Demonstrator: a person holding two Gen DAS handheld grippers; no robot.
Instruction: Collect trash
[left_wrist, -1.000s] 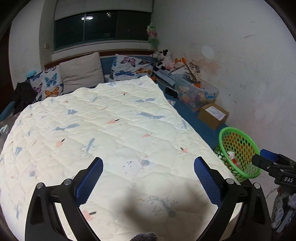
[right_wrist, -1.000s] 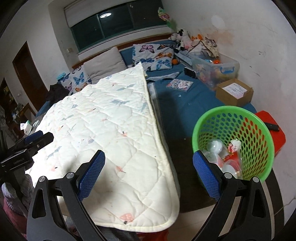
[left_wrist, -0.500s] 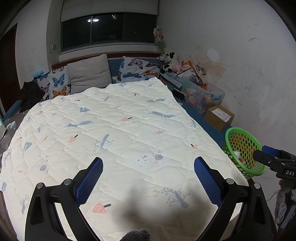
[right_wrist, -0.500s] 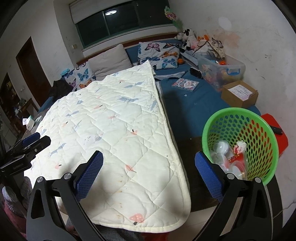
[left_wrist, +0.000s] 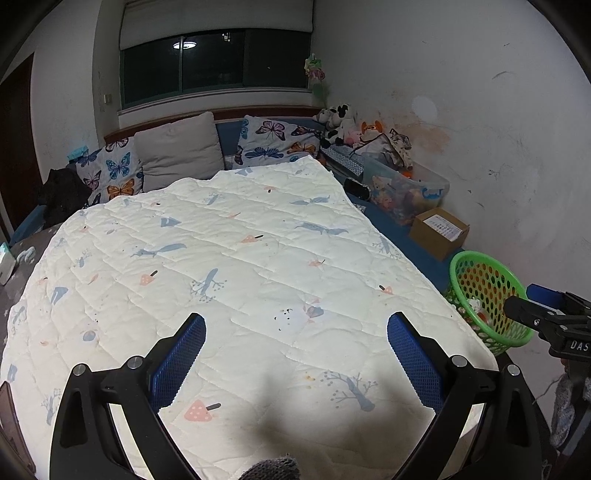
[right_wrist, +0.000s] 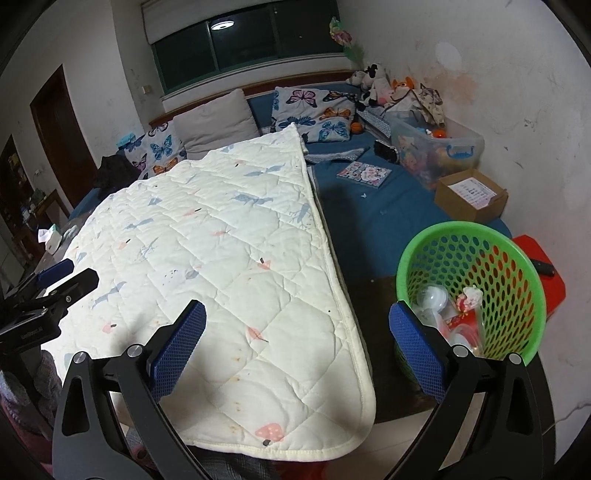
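Observation:
A green perforated basket (right_wrist: 517, 280) stands on the floor beside the bed, at the right of the right wrist view, with several pieces of trash (right_wrist: 454, 310) inside. It also shows at the right edge of the left wrist view (left_wrist: 491, 295). My left gripper (left_wrist: 295, 354) is open and empty above the white quilt (left_wrist: 240, 266). My right gripper (right_wrist: 297, 347) is open and empty over the quilt's right edge, its right finger just in front of the basket. No loose trash shows on the quilt.
Blue bed sheet (right_wrist: 369, 206) holds a picture book (right_wrist: 364, 173), a clear toy bin (right_wrist: 436, 147) and a cardboard box (right_wrist: 471, 197). Pillows (left_wrist: 177, 155) and stuffed toys (left_wrist: 340, 125) line the head. A red box (right_wrist: 543, 269) sits behind the basket.
Both grippers have pulled back and tilted up a little: more of the wall, window and quilt shows. The basket looks smaller in the left view. Both stay open and empty.

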